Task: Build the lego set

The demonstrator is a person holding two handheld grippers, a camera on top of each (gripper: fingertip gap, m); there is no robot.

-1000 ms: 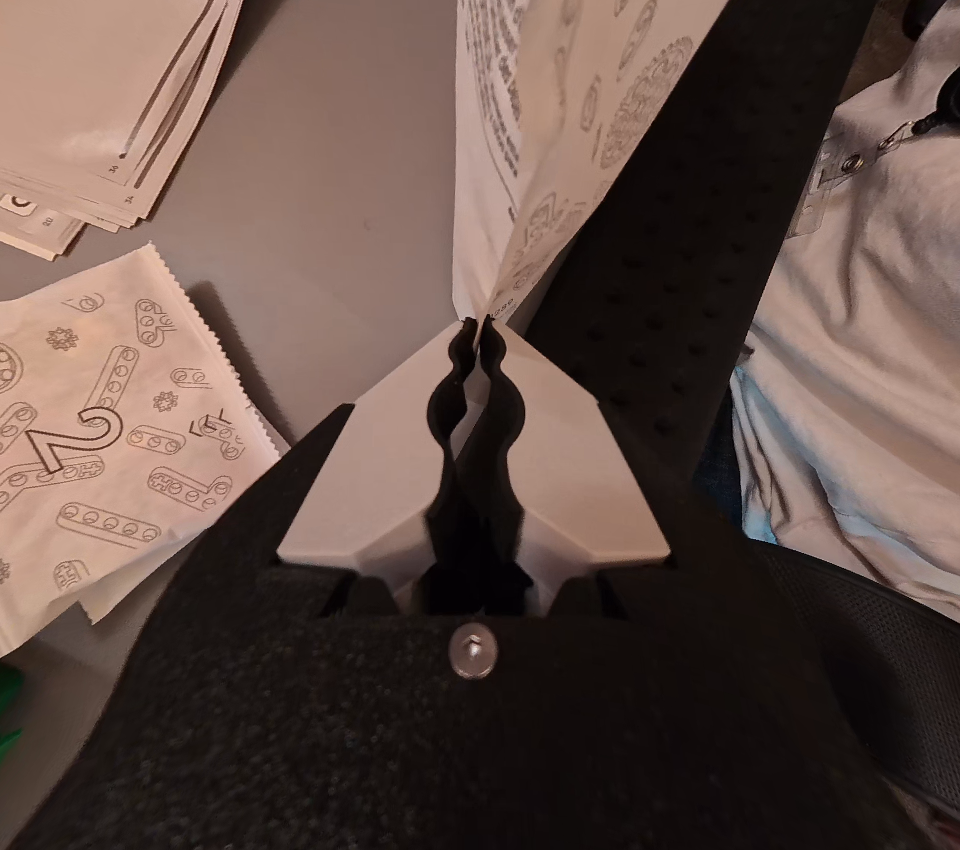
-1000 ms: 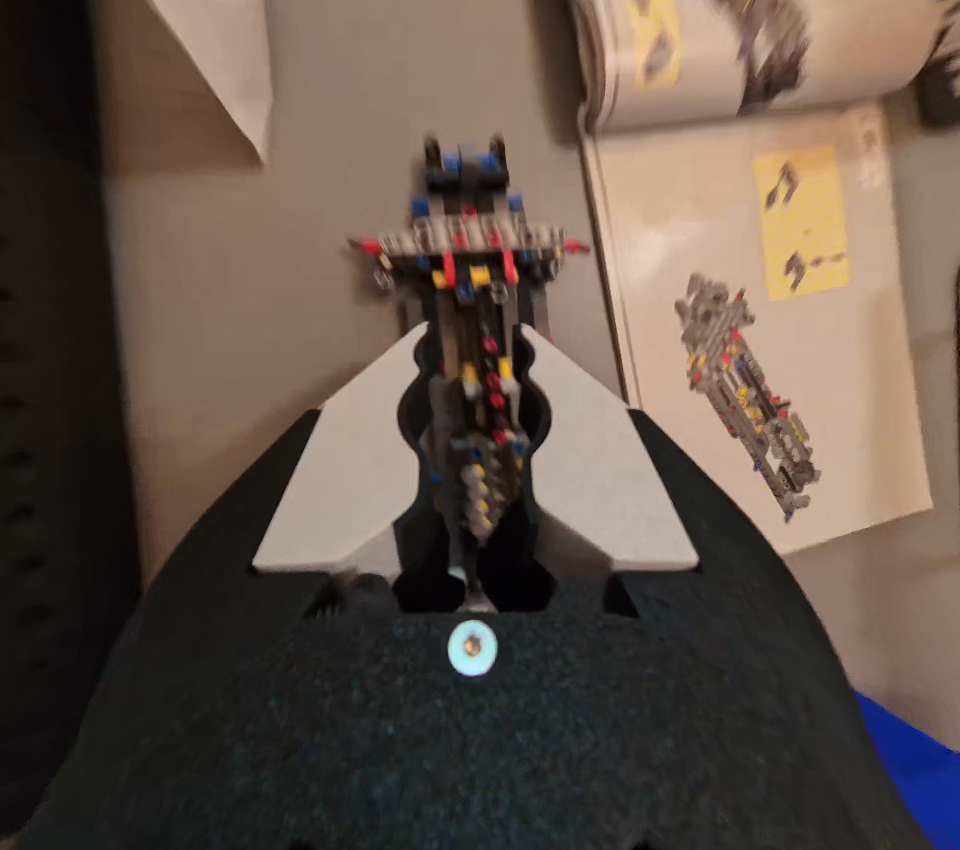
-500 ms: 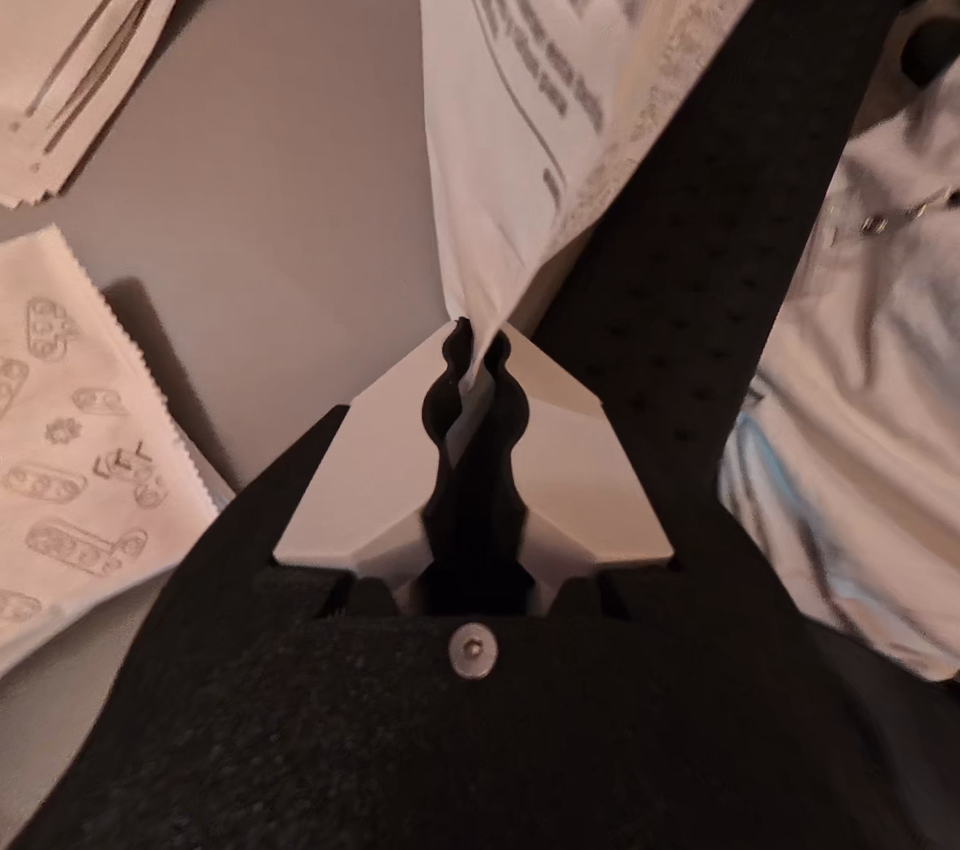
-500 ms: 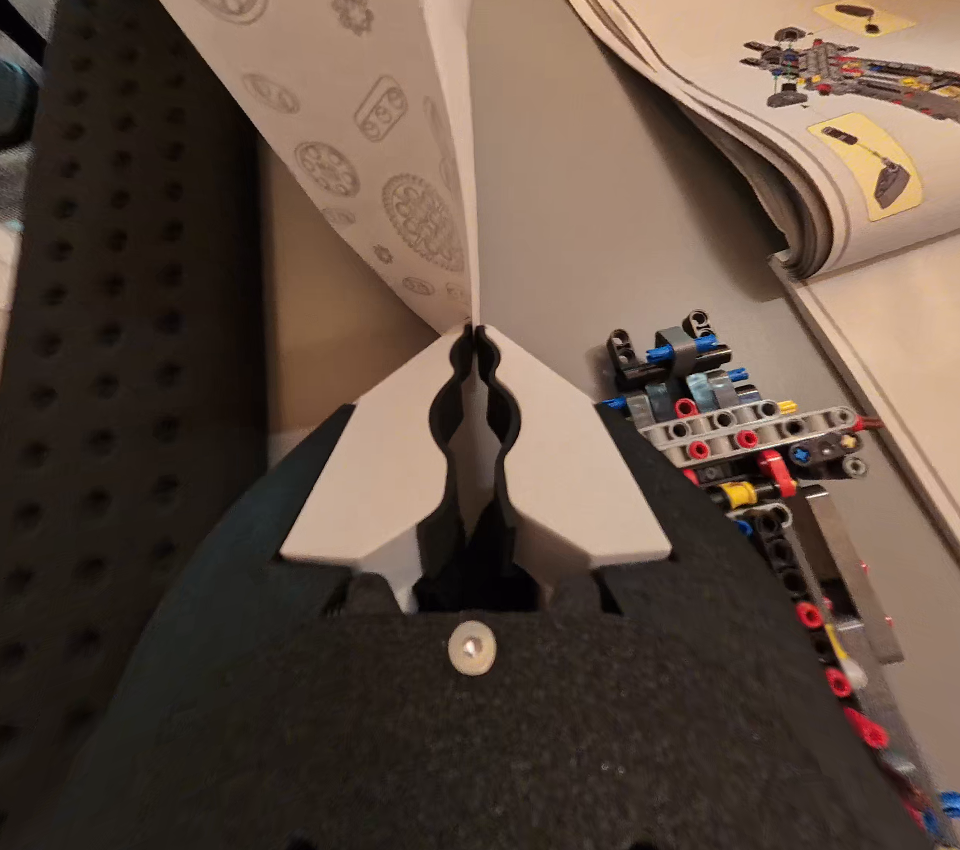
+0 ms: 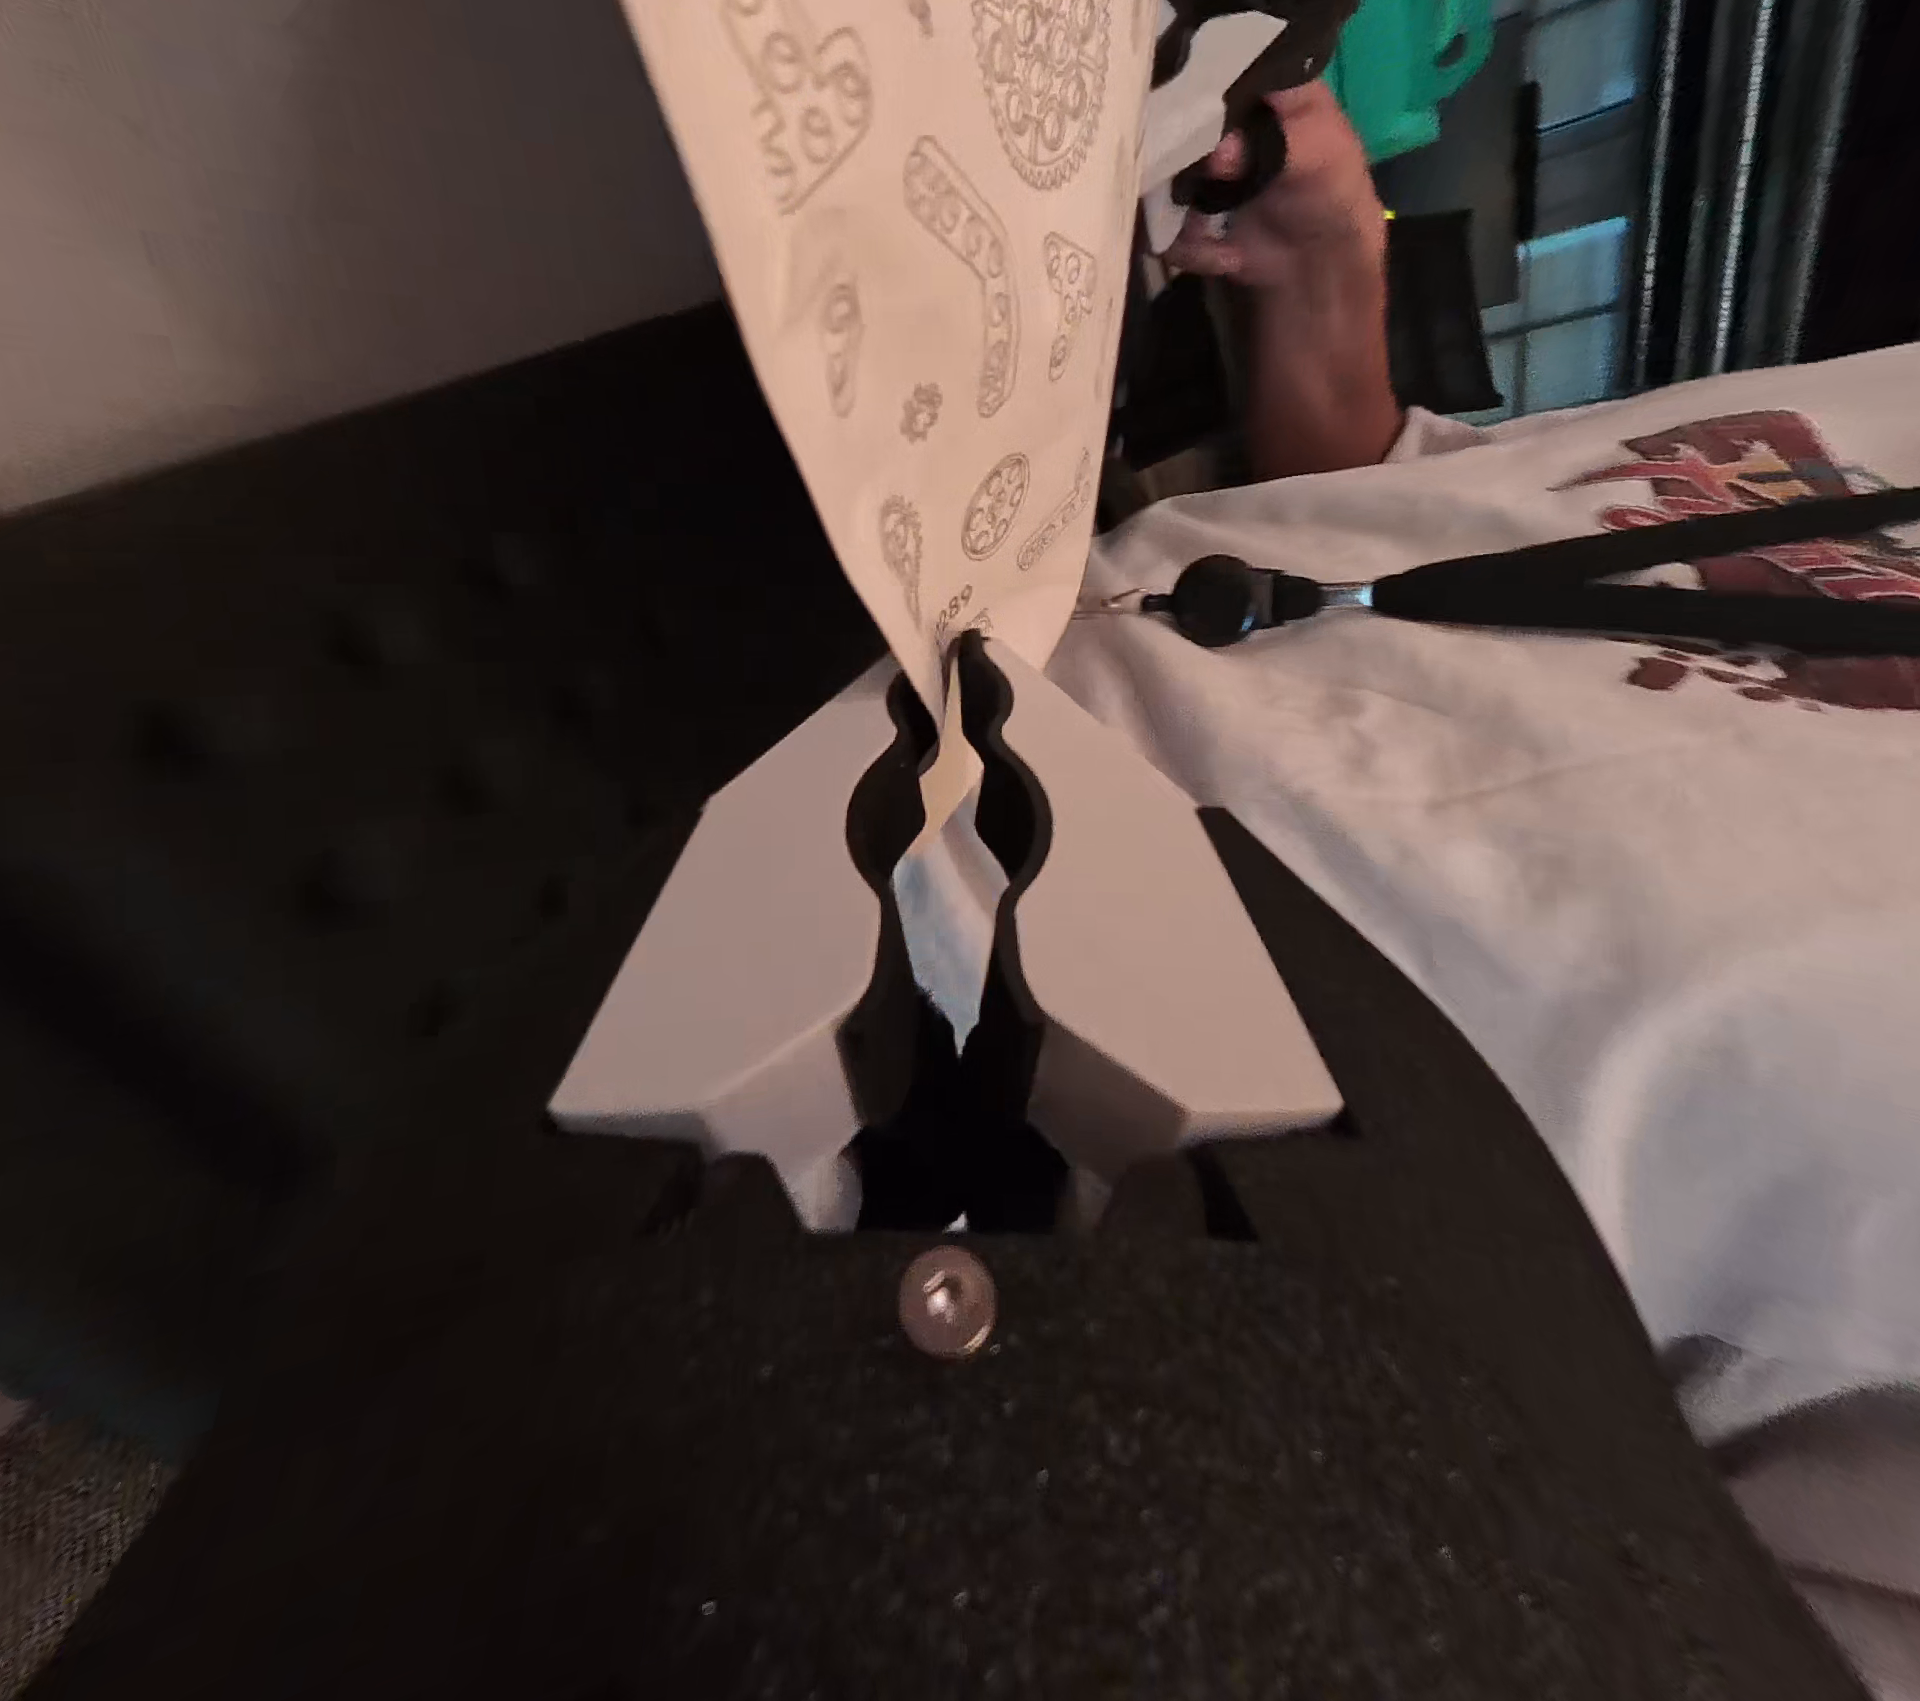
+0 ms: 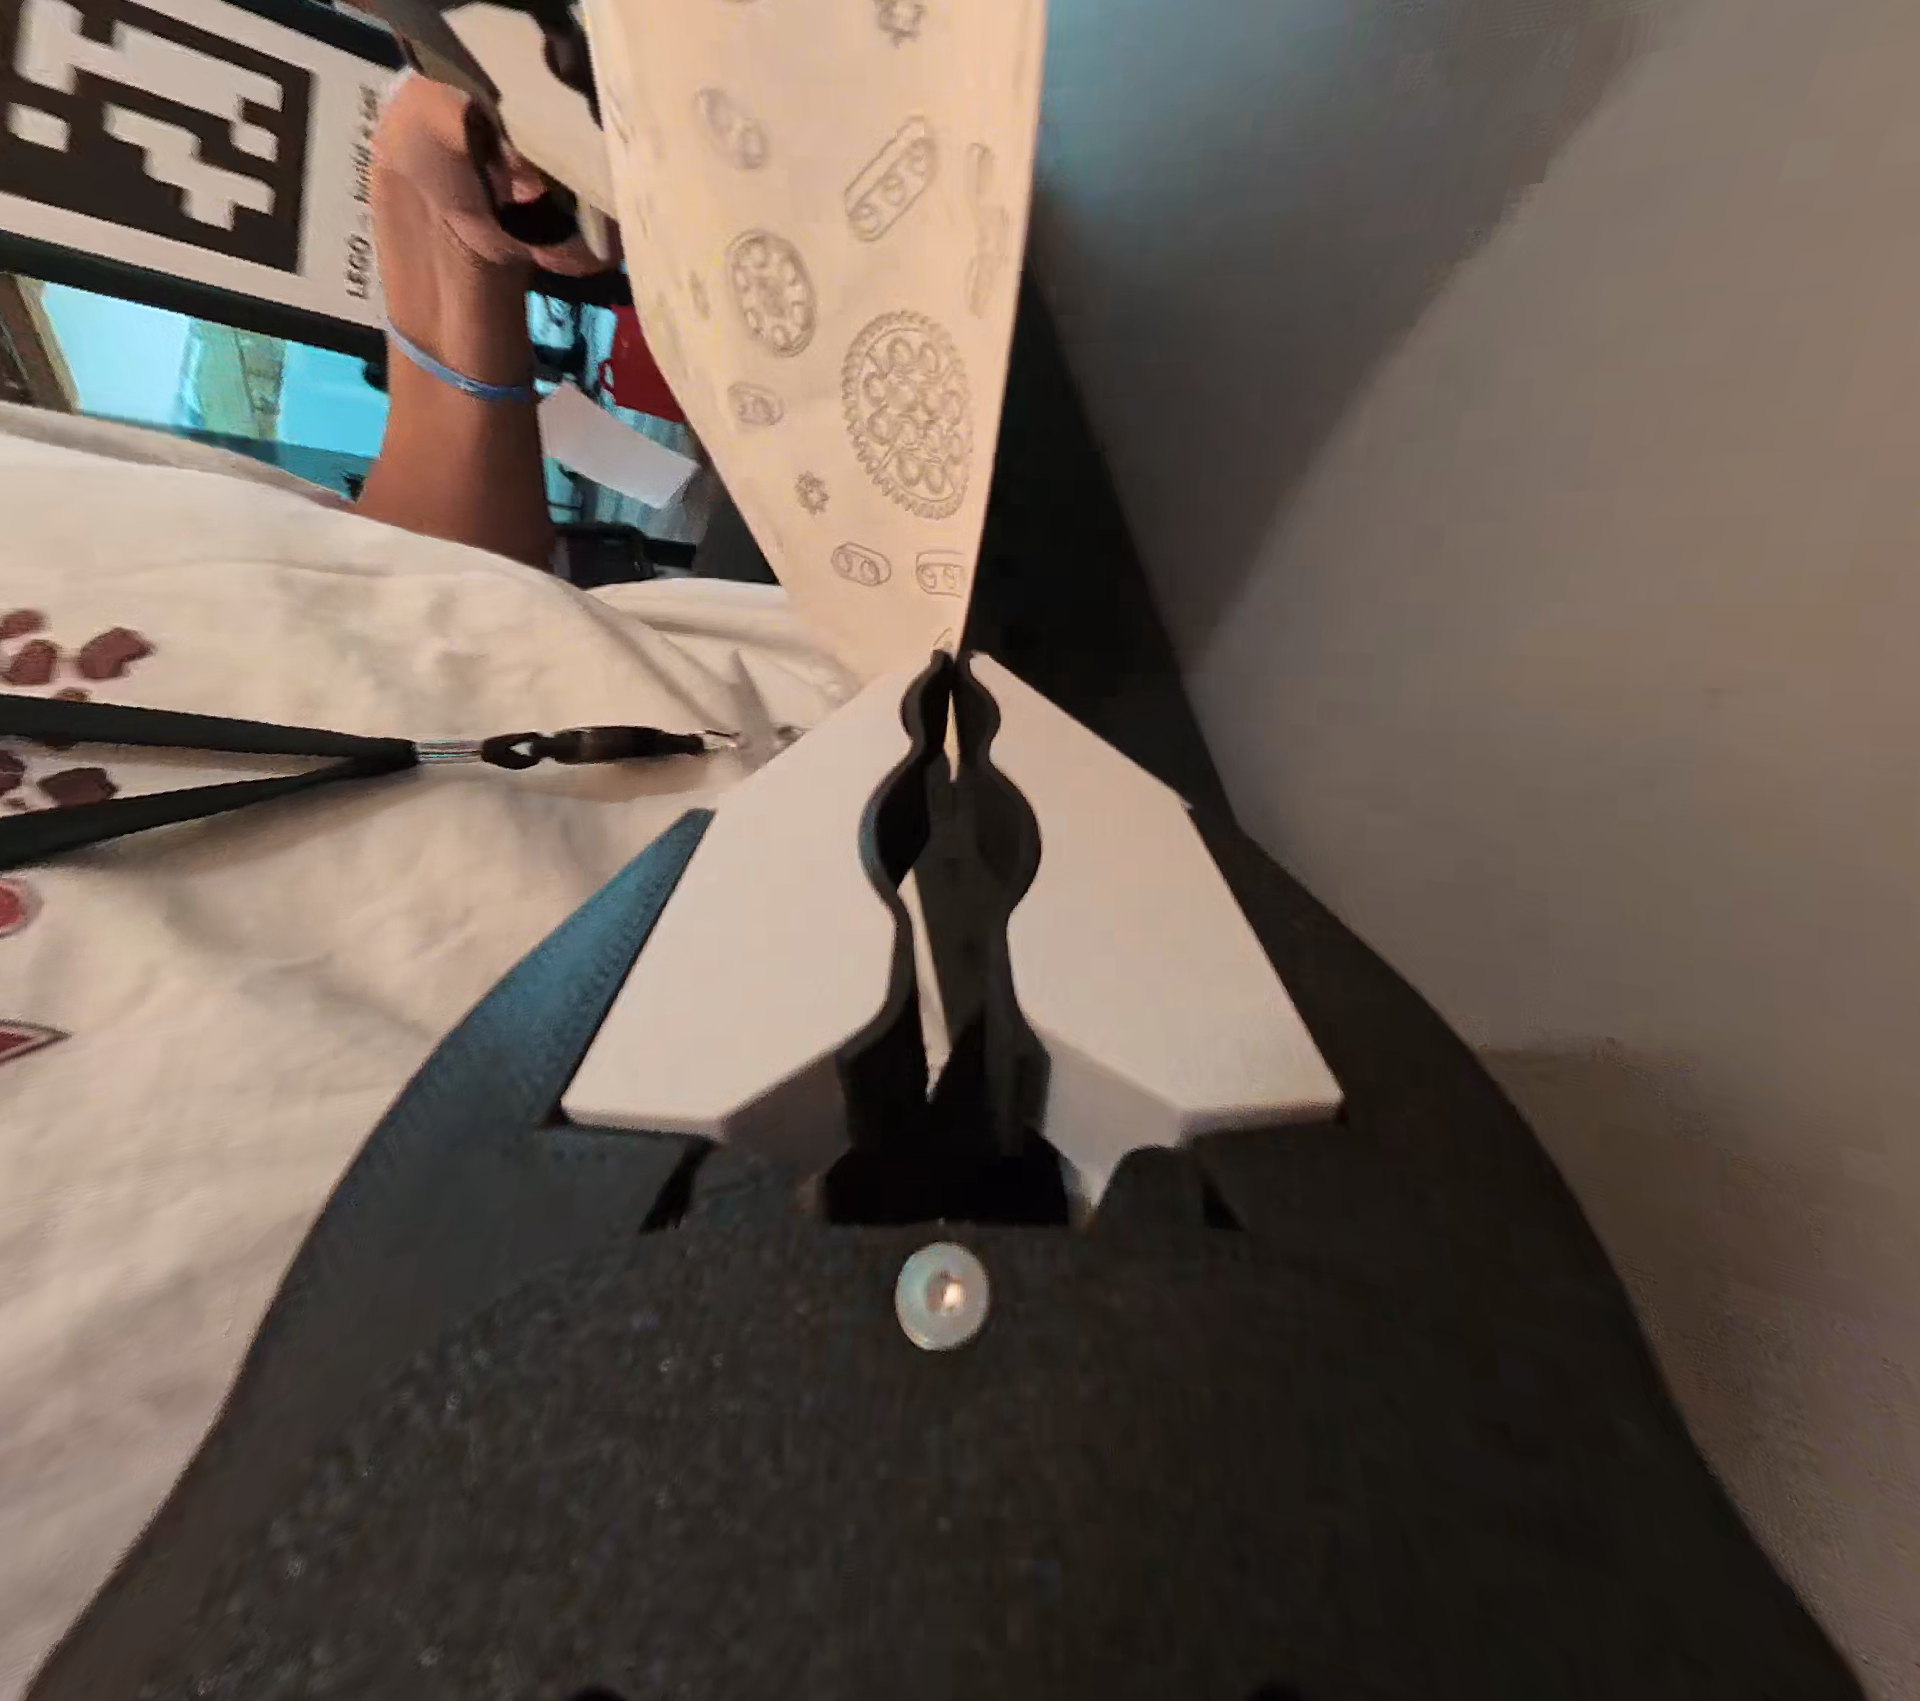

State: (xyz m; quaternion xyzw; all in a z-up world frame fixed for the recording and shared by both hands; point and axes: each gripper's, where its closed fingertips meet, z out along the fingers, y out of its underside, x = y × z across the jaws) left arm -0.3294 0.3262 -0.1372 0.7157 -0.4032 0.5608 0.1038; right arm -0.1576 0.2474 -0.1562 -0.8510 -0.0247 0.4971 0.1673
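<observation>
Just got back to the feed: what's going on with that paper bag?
A person is holding the printed paper bag up in the air between both tools. The left hand-held gripper is shut on one corner, and the right hand-held gripper is shut on another. The bag hangs stretched in front of the person's white shirt. No tear shows in either view.
</observation>
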